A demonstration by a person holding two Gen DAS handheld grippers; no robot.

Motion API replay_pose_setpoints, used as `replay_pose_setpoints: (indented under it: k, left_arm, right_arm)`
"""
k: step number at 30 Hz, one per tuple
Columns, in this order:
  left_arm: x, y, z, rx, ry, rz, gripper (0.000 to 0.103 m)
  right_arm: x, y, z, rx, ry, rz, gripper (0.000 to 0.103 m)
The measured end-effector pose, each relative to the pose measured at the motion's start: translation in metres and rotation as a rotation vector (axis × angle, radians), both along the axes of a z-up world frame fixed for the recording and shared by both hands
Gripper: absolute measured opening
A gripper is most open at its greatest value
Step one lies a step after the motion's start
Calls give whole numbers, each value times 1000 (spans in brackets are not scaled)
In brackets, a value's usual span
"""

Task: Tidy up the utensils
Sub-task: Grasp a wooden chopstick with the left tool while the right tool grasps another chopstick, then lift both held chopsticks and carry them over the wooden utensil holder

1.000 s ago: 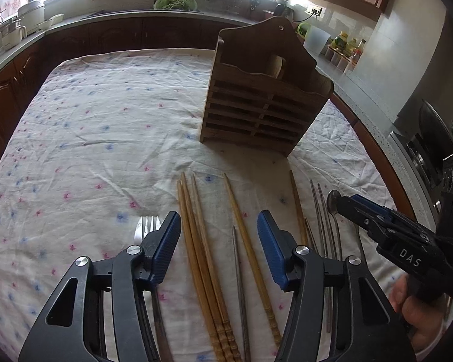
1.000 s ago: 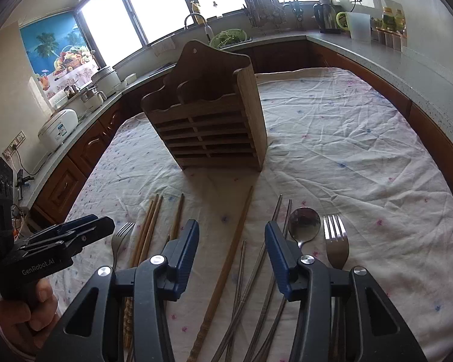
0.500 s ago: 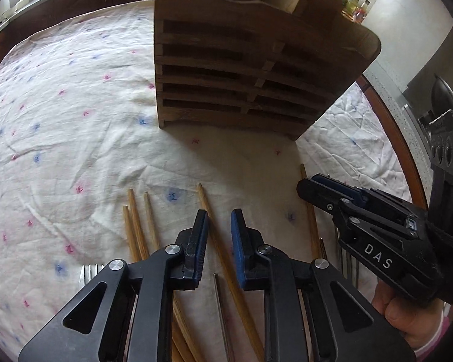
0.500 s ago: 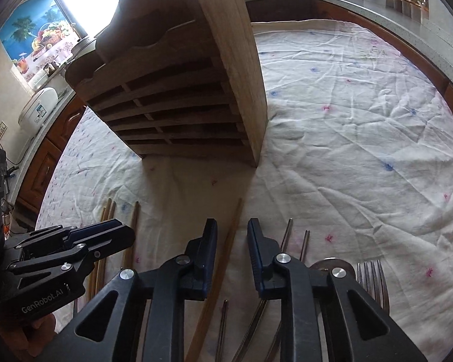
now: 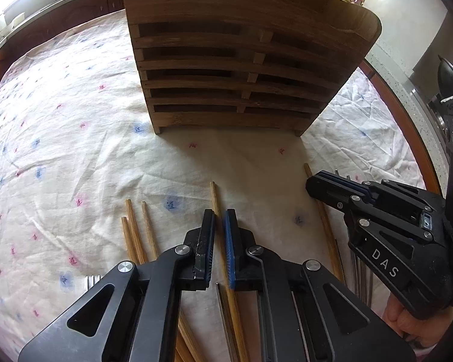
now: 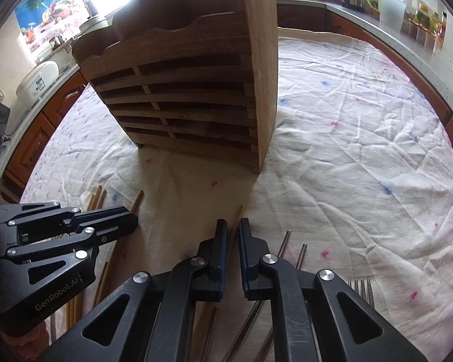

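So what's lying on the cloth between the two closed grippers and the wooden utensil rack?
Only bare tablecloth: both wrist views show nothing between the chopstick tips and the rack.

Straight ahead is blocked by the wooden utensil rack [image 5: 235, 69]; bare tablecloth [image 5: 60, 126] is left open on both sides, with chopsticks [image 5: 136, 229] scattered underneath.

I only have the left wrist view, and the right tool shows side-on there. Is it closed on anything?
Observer: Yes. The right tool is shut on one light wooden chopstick, near its tip.
Operator: Any fork on that side?
Observer: A steel fork lies on the cloth to the right of that tool.
Operator: Anything between them?
Observer: Two thin steel chopsticks, lying flat and ungripped.
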State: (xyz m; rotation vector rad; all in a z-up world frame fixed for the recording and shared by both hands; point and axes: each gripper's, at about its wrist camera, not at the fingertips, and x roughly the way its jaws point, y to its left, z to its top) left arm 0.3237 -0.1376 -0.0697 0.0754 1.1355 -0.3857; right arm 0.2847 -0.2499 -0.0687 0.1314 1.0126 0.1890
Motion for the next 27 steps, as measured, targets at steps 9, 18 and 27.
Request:
replay_pose_setpoints:
  k: [9, 18, 27]
  left_arm:
    - [-30, 26, 43, -107, -47, -10, 5]
    - [-89, 65, 115, -226, -181, -13, 5]
    - [-146, 97, 162, -321, -288, -13, 5]
  right_arm:
    - [-20, -12, 25, 148, -40, 2, 5]
    - [-62, -20, 87, 202, -166, 24, 5]
    - [-117, -23, 134, 213, -283, 34, 5]
